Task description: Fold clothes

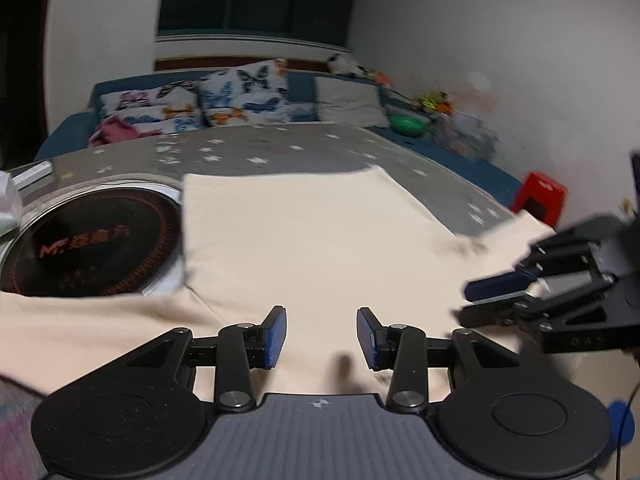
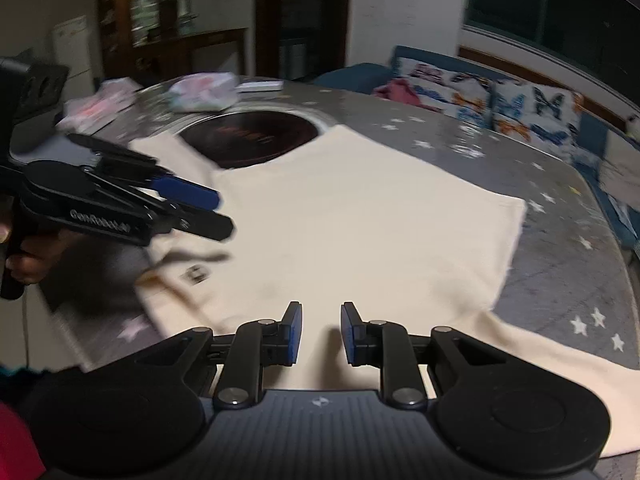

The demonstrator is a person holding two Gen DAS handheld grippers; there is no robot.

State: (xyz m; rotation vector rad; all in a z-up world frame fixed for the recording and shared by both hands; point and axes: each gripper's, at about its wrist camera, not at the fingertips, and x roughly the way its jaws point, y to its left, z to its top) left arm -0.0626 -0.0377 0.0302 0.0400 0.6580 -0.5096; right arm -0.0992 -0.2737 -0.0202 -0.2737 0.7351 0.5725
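A cream garment [image 1: 312, 236] lies spread flat on a grey star-patterned table [image 1: 280, 148]; it also shows in the right wrist view [image 2: 360, 220]. My left gripper [image 1: 321, 338] is open and empty just above the garment's near edge. It shows from the side in the right wrist view [image 2: 218, 212], over the garment's left part. My right gripper [image 2: 320, 334] is open and empty above the garment's near edge. It shows in the left wrist view [image 1: 486, 296] over the garment's right side.
A round black induction cooktop [image 1: 92, 248] is set into the table; the garment's far left corner overlaps it [image 2: 248, 136]. A plastic bag [image 2: 202, 92] and papers lie beyond it. A blue sofa with butterfly cushions [image 1: 240, 96] stands behind the table. A red stool [image 1: 540, 196] stands at the right.
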